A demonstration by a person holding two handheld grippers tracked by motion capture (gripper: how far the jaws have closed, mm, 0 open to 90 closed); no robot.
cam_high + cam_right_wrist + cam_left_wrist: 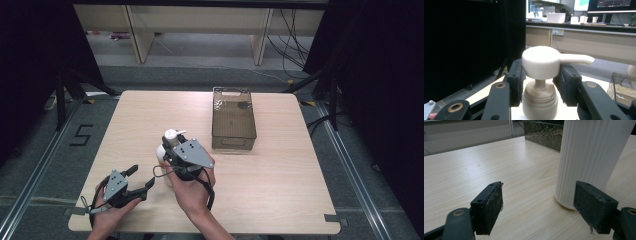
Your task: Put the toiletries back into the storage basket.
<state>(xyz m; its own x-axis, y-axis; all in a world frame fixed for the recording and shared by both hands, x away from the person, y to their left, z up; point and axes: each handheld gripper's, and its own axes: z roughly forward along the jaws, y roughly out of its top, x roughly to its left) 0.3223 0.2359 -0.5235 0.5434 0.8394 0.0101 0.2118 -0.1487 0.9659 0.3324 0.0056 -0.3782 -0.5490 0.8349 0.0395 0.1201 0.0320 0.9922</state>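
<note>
Standing upright, pump bottle has right gripper clamped at its neck; left gripper, jaws apart, waits just beside its base.

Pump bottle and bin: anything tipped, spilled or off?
Nothing stands out. The pump bottle stands upright on the table with the right gripper closed around its pump head; the bin sits flat, no spill visible.

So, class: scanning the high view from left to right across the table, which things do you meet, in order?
Left hand-held gripper → white pump bottle, with the right hand-held gripper closed around it → clear plastic bin.
</note>
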